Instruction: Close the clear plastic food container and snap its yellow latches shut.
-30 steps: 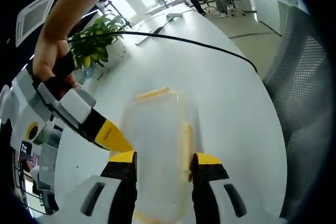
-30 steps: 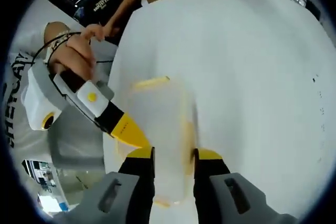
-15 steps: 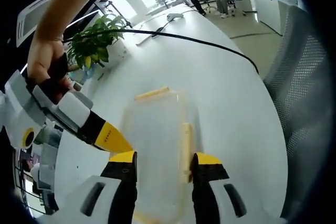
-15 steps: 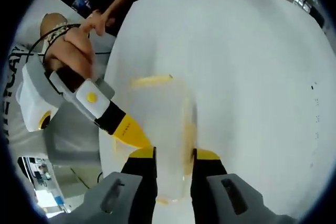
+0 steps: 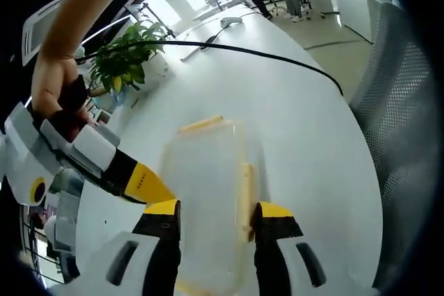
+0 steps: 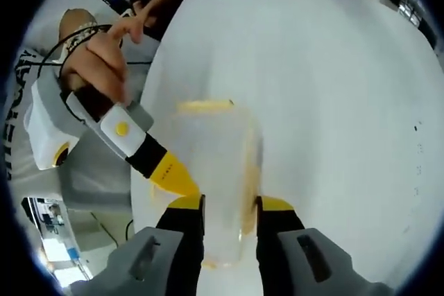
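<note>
While both grippers close in from opposite ends, a clear plastic container (image 5: 208, 199) sits on a white bench (image 5: 305, 136) between their jaws.

Left gripper (image 5: 214, 214): jaws part-open, one on each long side of the container, apparently against its walls; a firm grip cannot be confirmed. Right gripper (image 6: 229, 206): jaws likewise straddle the container (image 6: 211, 178). Yellow latches (image 5: 244, 188) run along its side and far end. Each view shows the other gripper's yellow tip entering beside the container, held by a hand (image 6: 97, 60). Beyond lie a black cable (image 5: 263, 57), potted plant (image 5: 125, 60) and mesh chair (image 5: 402, 123).
</note>
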`<state>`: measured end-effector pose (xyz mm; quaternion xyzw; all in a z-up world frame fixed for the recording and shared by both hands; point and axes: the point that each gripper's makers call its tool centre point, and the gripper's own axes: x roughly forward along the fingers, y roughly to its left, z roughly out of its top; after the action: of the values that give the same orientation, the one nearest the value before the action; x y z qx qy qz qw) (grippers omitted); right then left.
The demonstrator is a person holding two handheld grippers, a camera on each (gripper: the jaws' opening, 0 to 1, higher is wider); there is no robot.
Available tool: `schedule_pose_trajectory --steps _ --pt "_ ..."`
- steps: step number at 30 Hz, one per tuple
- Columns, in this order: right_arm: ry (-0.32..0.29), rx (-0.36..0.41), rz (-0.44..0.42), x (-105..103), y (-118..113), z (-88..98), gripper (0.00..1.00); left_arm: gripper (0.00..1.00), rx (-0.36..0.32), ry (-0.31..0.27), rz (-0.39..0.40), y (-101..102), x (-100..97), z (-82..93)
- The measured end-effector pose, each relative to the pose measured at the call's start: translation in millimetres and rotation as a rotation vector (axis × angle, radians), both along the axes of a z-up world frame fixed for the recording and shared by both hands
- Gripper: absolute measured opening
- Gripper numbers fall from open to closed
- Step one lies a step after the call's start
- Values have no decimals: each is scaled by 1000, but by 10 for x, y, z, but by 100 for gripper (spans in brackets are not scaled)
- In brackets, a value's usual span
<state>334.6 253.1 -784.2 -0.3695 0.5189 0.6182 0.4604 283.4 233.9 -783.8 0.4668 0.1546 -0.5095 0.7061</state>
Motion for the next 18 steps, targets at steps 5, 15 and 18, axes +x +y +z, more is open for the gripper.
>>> schedule_pose_trajectory --steps 5,15,18 --pt "56 1 -23 28 -11 -7 22 36 0 -3 1 -2 -4 -3" --pt "106 -19 7 -103 -30 -91 22 37 -25 -6 -4 -22 -81 -1" --pt "76 -32 17 -75 -40 -61 22 38 -21 -11 -6 -23 -87 1"
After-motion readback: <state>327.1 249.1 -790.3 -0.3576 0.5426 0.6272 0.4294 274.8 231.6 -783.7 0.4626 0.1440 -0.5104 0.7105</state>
